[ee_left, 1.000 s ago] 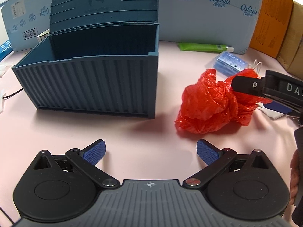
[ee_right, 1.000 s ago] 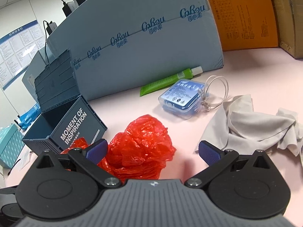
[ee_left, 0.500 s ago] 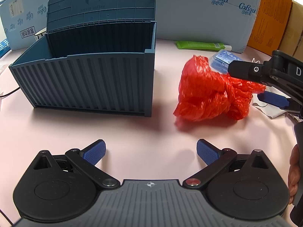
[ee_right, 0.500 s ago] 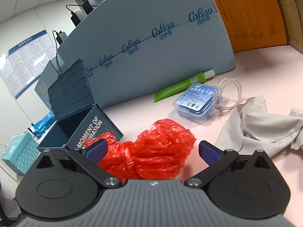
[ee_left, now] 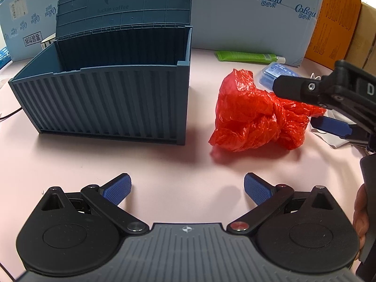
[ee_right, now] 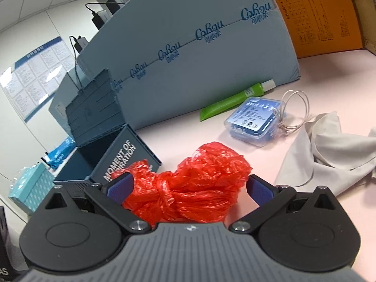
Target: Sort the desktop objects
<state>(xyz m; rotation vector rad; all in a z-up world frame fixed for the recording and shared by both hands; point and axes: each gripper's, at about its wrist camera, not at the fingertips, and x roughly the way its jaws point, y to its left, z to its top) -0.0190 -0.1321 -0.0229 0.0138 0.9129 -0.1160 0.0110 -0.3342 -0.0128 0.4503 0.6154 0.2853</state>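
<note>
Red plastic bag (ee_right: 188, 188) lay crumpled on the pink surface (ee_left: 141, 159) beside the blue crate (ee_left: 105, 98), directly between our right tongs (ee_right: 189, 185), which gaped wide, nothing gripped. Left tongs (ee_left: 186, 188) idled wide open, farther off. Earlier the right tongs sat farther back.

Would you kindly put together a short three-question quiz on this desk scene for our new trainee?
1. True or false: the right gripper is shut on the red plastic bag.
2. Which lies nearest the green tube? A) clear blue case B) grey cloth C) teal tissue box
3. Fill in: the lid of the blue container box stands ____.

Key: 1 false, its fingers are spread on either side of the bag; 2 A; 3 open.
</note>
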